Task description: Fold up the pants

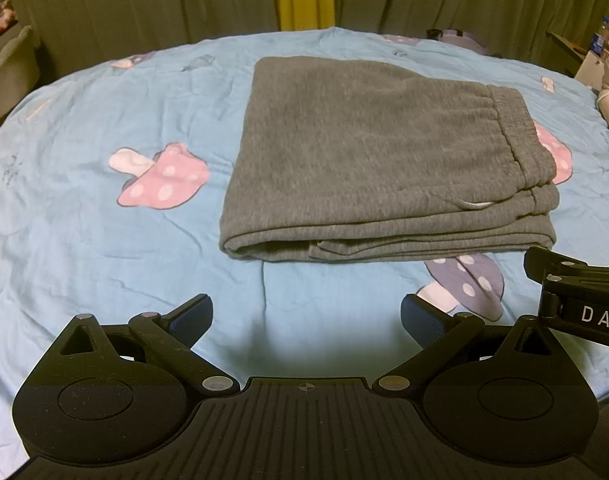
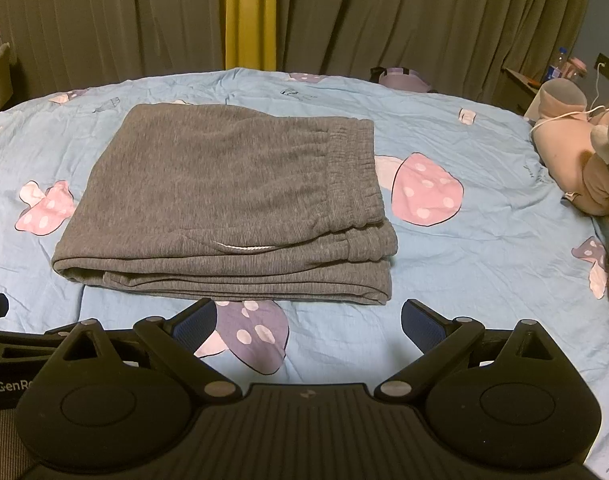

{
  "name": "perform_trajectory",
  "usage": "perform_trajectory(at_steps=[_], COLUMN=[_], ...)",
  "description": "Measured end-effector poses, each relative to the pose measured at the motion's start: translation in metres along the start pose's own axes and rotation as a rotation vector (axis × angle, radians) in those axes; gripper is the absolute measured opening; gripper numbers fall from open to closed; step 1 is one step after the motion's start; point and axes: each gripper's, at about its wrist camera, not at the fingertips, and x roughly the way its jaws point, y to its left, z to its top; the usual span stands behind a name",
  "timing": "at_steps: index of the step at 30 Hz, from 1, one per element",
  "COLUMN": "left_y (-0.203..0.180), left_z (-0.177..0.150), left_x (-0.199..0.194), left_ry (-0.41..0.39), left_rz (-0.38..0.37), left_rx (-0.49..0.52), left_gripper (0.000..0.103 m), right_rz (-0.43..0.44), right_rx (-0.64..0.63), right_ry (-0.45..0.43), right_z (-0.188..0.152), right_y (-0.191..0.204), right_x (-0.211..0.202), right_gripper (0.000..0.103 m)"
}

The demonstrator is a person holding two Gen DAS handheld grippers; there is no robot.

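Grey sweatpants [image 1: 368, 152] [image 2: 224, 200] lie folded in a flat stack on the blue bedspread, elastic waistband on the right, a white drawstring showing near the front edge. My left gripper [image 1: 306, 318] is open, pulled back short of the stack's front edge, with nothing between its blue pads. My right gripper [image 2: 308, 326] is open too, its left pad [image 2: 196, 326] close to the stack's near edge without touching it. Part of the right gripper's body [image 1: 576, 300] shows at the right edge of the left wrist view.
The bed [image 1: 104, 240] [image 2: 484, 260] has a light blue cover with mushroom prints. Curtains hang behind it. A pink plush toy [image 2: 576, 160] lies at the bed's right edge, with a bedside shelf and bottle [image 2: 556, 66] beyond. A purple item [image 2: 404, 78] rests at the far edge.
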Motion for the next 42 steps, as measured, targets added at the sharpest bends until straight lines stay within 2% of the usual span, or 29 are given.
perform_trajectory(at_steps=[23,35,42], left_y=[-0.0009,-0.0025,-0.0023], left_z=[-0.0007,-0.0037,-0.002], left_x=[0.0,-0.0071,-0.0077], left_ry=[-0.019,-0.092,-0.097], left_rz=[-0.003,0.007,0.016], left_rx=[-0.008,0.003,-0.002], left_gripper=[0.103,0.103,0.103], right_rz=[0.004,0.0,0.001], right_rx=[0.003,0.0,-0.007], right_ry=[-0.006,-0.011,-0.014], right_z=[0.0006,-0.0007,-0.0018], right_y=[-0.0018,-0.0016,-0.0011], right_x=[-0.0002,-0.0018,-0.0025], right_gripper=[0.099,0.099,0.099])
